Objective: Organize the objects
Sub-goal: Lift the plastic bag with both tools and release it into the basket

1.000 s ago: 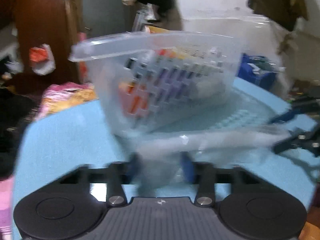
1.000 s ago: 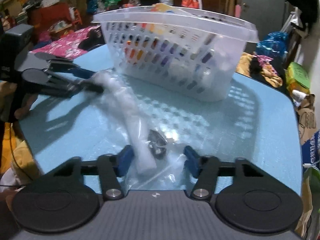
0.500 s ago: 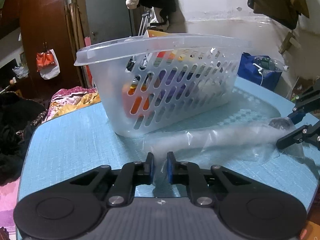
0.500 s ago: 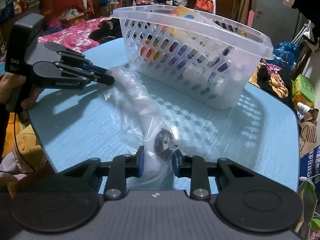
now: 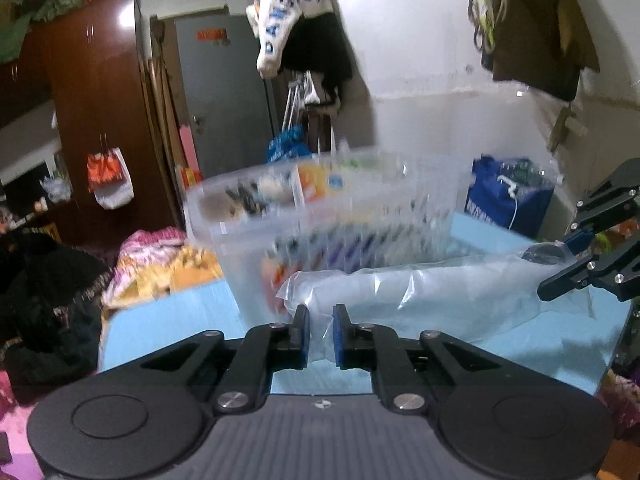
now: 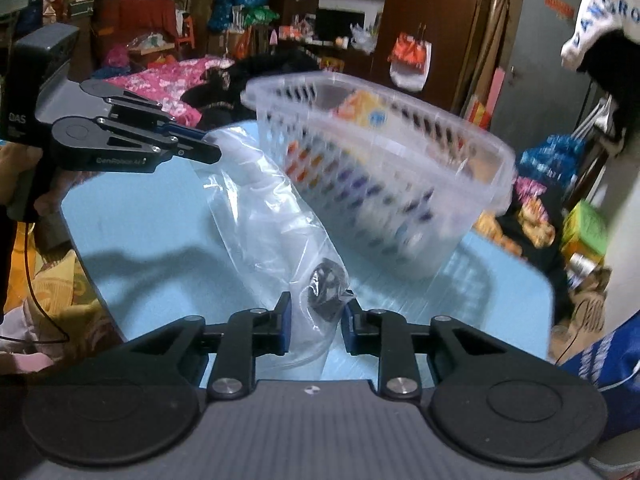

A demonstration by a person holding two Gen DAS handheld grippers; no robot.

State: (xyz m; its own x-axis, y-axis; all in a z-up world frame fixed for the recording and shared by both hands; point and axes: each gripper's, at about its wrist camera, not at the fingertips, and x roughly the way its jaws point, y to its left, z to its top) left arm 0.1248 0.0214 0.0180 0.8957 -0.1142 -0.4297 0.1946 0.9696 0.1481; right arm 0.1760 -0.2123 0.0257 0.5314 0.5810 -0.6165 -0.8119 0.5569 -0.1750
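Note:
A long clear plastic bag (image 6: 260, 208) holding a whitish roll hangs stretched between both grippers, above the blue table (image 6: 160, 216). My left gripper (image 5: 321, 312) is shut on one end of the bag (image 5: 440, 292); in the right wrist view it (image 6: 212, 152) comes in from the left. My right gripper (image 6: 316, 304) closes tight on the other end, where a dark round object (image 6: 326, 284) sits inside the plastic. It also shows at the right edge of the left wrist view (image 5: 560, 264). Just behind the bag stands a clear perforated basket (image 6: 400, 184) with colourful items.
The basket (image 5: 360, 216) takes up the far part of the table (image 5: 168, 320). Clothes and bedding are piled beyond the table's left edge. A blue bag (image 5: 508, 204) stands on the floor at the far right, and a wardrobe (image 5: 100, 120) behind.
Both grippers closed on the ends of the bag and rose, lifting it off the table. The basket now sits lower in both views.

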